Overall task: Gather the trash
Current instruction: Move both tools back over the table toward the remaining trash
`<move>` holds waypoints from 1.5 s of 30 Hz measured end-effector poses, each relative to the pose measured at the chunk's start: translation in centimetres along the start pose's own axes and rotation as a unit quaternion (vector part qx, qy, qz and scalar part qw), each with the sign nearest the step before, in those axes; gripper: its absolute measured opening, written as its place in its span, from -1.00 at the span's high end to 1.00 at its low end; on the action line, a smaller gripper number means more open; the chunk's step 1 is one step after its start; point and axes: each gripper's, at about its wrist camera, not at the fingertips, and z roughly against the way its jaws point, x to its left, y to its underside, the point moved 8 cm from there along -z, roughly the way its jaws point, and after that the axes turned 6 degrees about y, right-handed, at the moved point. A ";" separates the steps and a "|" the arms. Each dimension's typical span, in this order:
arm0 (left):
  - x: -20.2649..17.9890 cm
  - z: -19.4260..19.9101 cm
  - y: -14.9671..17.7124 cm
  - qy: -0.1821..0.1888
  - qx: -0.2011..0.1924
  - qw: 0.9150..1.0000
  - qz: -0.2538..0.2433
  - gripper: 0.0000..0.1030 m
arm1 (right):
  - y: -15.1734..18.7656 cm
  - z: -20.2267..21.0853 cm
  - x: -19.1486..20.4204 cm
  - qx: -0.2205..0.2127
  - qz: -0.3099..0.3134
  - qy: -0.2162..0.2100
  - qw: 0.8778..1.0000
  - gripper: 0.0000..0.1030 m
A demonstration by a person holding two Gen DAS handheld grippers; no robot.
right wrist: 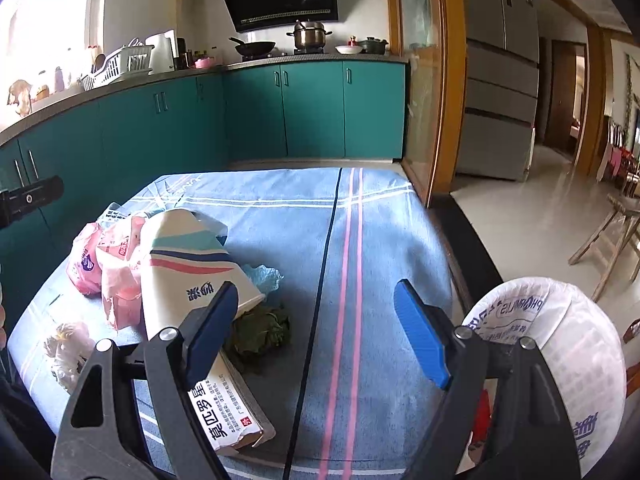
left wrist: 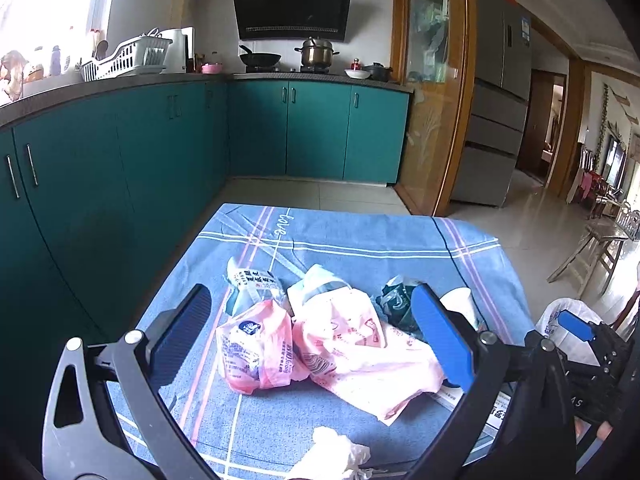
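On the blue cloth-covered table (left wrist: 360,232) lie two pink plastic bags (left wrist: 332,340), a clear printed wrapper (left wrist: 256,284), a dark green wrapper (left wrist: 396,304) and a crumpled tissue (left wrist: 340,452). My left gripper (left wrist: 312,292) is open, with the pink bags just beyond and between its fingers. My right gripper (right wrist: 316,286) is open over bare cloth. Its left finger (right wrist: 212,328) stands in front of a tipped paper cup (right wrist: 192,256) and a small printed box (right wrist: 228,412); the green wrapper (right wrist: 260,336) lies just beyond. A white bag (right wrist: 560,360) bulges at its right.
Teal kitchen cabinets (left wrist: 160,152) run along the left and back, close to the table's left edge. A wooden door frame (left wrist: 456,92), a grey fridge (left wrist: 500,100) and open tiled floor (left wrist: 540,224) lie to the right. A wooden bench (right wrist: 612,232) stands farther right.
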 end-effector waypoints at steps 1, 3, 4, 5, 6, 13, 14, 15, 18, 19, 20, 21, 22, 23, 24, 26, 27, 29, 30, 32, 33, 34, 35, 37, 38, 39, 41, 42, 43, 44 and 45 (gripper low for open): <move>0.1 0.0 0.1 -0.001 0.001 1.000 0.000 -0.94 | 0.1 -0.1 0.0 0.003 -0.001 -0.001 1.000 -0.55; 0.2 -0.1 0.1 0.000 0.003 1.000 0.001 -0.94 | 0.3 -0.2 0.1 0.008 -0.001 -0.004 1.000 -0.55; 0.2 -0.1 0.1 0.001 0.006 1.000 0.002 -0.94 | 0.4 -0.3 0.2 0.011 0.001 -0.005 1.000 -0.55; 0.2 -0.3 0.2 0.000 0.010 1.000 0.001 -0.94 | 0.5 -0.5 0.3 0.014 0.003 -0.005 1.000 -0.55; 0.2 -0.4 0.4 -0.002 0.013 1.000 -0.001 -0.94 | 0.7 -0.6 0.4 0.017 0.006 -0.005 1.000 -0.55; 0.2 -1.7 1.7 -0.010 0.057 0.998 -0.021 -0.94 | 2.1 -1.9 1.9 0.049 0.033 -0.006 0.998 -0.55; 0.2 -1.8 1.8 -0.011 0.060 0.998 -0.023 -0.94 | 2.3 -2.0 2.1 0.051 0.037 -0.006 0.998 -0.55; 0.2 -1.8 1.9 -0.012 0.062 0.998 -0.024 -0.94 | 2.4 -2.1 2.2 0.053 0.040 -0.006 0.998 -0.55; 0.2 -1.8 2.1 -0.014 0.065 0.997 -0.025 -0.94 | 2.6 -2.2 2.6 0.057 0.047 -0.007 0.997 -0.55; 0.2 -1.8 2.2 -0.014 0.066 0.997 -0.025 -0.94 | 2.7 -2.3 2.6 0.058 0.048 -0.007 0.997 -0.55; 0.2 -1.8 2.2 -0.013 0.067 0.997 -0.026 -0.94 | 2.8 -2.3 2.6 0.059 0.048 -0.008 0.997 -0.55; 0.1 -1.8 2.2 -0.013 0.068 0.997 -0.026 -0.94 | 2.9 -2.4 2.6 0.061 0.047 -0.009 0.997 -0.56; 0.1 -1.8 2.2 -0.014 0.068 0.997 -0.026 -0.94 | 2.9 -2.4 2.5 0.061 0.045 -0.010 0.997 -0.56; 0.1 -1.8 2.2 -0.014 0.069 0.997 -0.026 -0.94 | 2.9 -2.3 2.5 0.061 0.044 -0.010 0.997 -0.56; 0.1 -1.8 2.3 -0.014 0.069 0.997 -0.026 -0.94 | 2.9 -2.3 2.4 0.060 0.043 -0.009 0.997 -0.56; 0.2 -1.9 2.3 -0.014 0.070 0.997 -0.026 -0.94 | 2.8 -2.2 2.3 0.059 0.040 -0.008 0.997 -0.56; 0.2 -1.9 2.2 -0.015 0.070 0.997 -0.027 -0.94 | 2.7 -2.3 2.1 0.059 0.039 -0.008 0.997 -0.56; 0.6 -1.7 1.9 -0.021 0.067 0.997 -0.029 -0.94 | 2.6 -2.1 1.9 0.057 0.036 -0.007 0.998 -0.56; 0.9 -1.6 1.6 -0.027 0.061 0.997 -0.029 -0.94 | 2.5 -2.1 1.7 0.055 0.035 -0.006 0.998 -0.56; 2.1 -1.2 1.0 -0.040 0.047 0.998 -0.019 -0.94 | 2.1 -1.7 1.3 0.046 0.023 -0.010 0.999 -0.56; 2.8 -1.1 0.8 -0.045 0.045 0.998 -0.010 -0.94 | 1.9 -1.3 1.1 0.040 0.016 -0.018 0.999 -0.56; 3.4 -1.0 0.7 -0.046 0.044 0.998 0.001 -0.94 | 1.6 -1.0 1.0 0.033 0.009 -0.028 0.999 -0.56; 4.0 -1.1 0.7 -0.046 0.046 0.998 0.016 -0.94 | 1.4 -0.7 1.1 0.028 0.005 -0.040 0.999 -0.56; 4.6 -1.3 0.9 -0.045 0.054 0.997 0.033 -0.94 | 1.3 -0.4 1.4 0.023 0.002 -0.066 0.998 -0.56; 4.7 -1.5 1.1 -0.042 0.059 0.997 0.038 -0.94 | 1.3 -0.3 1.7 0.023 0.002 -0.075 0.997 -0.56; 4.6 -1.7 1.2 -0.039 0.063 0.996 0.038 -0.94 | 1.3 -0.3 2.0 0.024 0.002 -0.081 0.996 -0.56; 4.2 -1.9 1.5 -0.036 0.069 0.997 0.029 -0.94 | 1.3 -0.5 2.4 0.029 0.003 -0.091 0.995 -0.56; 4.1 -1.9 1.5 -0.037 0.070 0.997 0.023 -0.94 | 1.3 -0.7 2.6 0.032 0.003 -0.091 0.995 -0.56; 4.0 -1.9 1.5 -0.039 0.071 0.997 0.018 -0.94 | 1.3 -0.7 2.9 0.032 0.003 -0.093 0.995 -0.57; 3.9 -1.9 1.5 -0.039 0.071 0.997 0.016 -0.94 | 1.1 -1.0 3.5 0.038 0.007 -0.101 0.994 -0.59; 4.0 -1.9 1.5 -0.038 0.071 0.997 0.018 -0.94 | 1.1 -1.2 4.0 0.044 0.013 -0.109 0.993 -0.63</move>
